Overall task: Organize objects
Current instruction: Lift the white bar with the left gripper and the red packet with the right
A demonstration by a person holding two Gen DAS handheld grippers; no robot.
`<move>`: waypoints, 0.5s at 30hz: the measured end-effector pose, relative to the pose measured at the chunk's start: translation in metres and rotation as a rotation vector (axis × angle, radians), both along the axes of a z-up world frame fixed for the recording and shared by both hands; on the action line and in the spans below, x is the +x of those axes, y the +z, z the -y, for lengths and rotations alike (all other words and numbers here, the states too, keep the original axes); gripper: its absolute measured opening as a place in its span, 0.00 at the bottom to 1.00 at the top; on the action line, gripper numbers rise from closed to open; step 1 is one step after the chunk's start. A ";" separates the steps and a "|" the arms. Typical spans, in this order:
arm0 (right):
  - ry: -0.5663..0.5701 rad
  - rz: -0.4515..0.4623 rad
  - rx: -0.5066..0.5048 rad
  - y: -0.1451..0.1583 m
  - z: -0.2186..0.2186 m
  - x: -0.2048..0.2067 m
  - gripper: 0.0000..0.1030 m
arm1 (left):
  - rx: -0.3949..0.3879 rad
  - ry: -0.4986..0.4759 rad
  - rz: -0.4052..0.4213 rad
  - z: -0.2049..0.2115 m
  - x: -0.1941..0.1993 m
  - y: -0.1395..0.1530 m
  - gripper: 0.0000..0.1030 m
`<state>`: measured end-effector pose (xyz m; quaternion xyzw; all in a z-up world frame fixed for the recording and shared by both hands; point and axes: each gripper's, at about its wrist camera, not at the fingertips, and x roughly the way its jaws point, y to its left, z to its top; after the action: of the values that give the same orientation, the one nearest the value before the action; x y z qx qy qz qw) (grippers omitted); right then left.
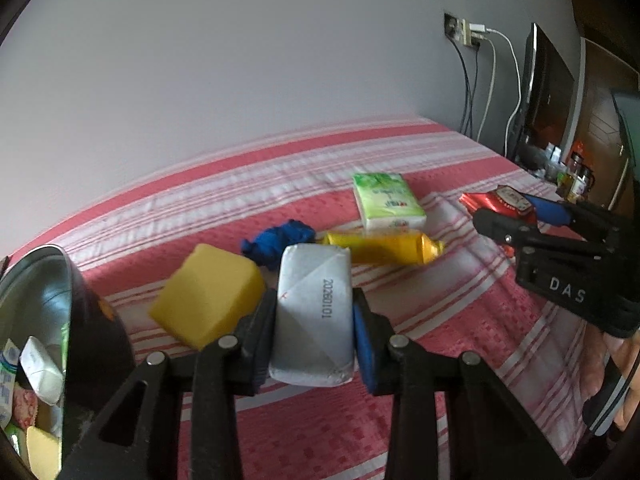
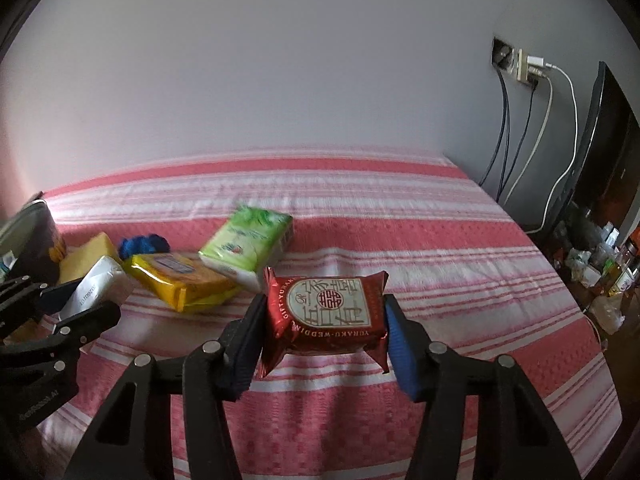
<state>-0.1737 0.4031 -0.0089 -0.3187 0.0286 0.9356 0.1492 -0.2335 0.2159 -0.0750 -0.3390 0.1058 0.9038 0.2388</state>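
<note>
The left gripper [image 1: 314, 320] pinches a soft white paper-wrapped tissue pack [image 1: 314, 316] across its narrow sides; it looks light and squashy. The right gripper [image 2: 326, 320] clamps a crinkly red foil snack packet [image 2: 328, 312], likely slippery. Left of the left jaws, a dark metal-lined tin [image 1: 92, 320] holds small packets.

My black left claw [image 1: 314, 344], with blue pads [image 1: 365, 344], carries a silver-white packet [image 1: 314, 316] printed with dark digits; my black right claw [image 2: 326, 344] carries a glossy red packet [image 2: 328, 316] with a cream label. Below lies a bedspread [image 2: 400, 232] of coral-pink and white stripes. On it sit a yellow sponge [image 1: 208, 294], a crumpled blue cloth [image 1: 276, 240], a golden-yellow pouch [image 1: 380, 246] and a green-and-white tissue pack [image 1: 386, 200]. The wall [image 1: 240, 60] is pale grey.
</note>
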 end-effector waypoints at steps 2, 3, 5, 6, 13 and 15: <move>0.006 -0.023 -0.003 0.002 0.004 0.000 0.56 | 0.007 0.012 -0.011 0.004 0.000 0.001 0.33; 0.007 -0.039 -0.003 0.004 0.007 0.000 0.56 | 0.015 0.020 -0.019 0.008 0.001 0.002 0.33; 0.011 -0.076 -0.008 0.008 0.010 0.003 0.56 | 0.027 0.034 -0.034 0.014 0.002 0.004 0.33; 0.013 -0.088 -0.011 0.009 0.012 0.004 0.56 | 0.034 0.043 -0.043 0.017 0.003 0.005 0.33; 0.023 -0.165 -0.042 0.014 0.028 0.007 0.56 | 0.059 0.099 -0.108 0.034 0.011 0.010 0.33; 0.030 -0.173 -0.026 0.016 0.037 0.004 0.56 | 0.063 0.104 -0.119 0.036 0.012 0.012 0.33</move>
<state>-0.1695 0.3661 0.0066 -0.2389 0.0489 0.9613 0.1280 -0.2213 0.1799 -0.0634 -0.2820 0.0736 0.9364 0.1954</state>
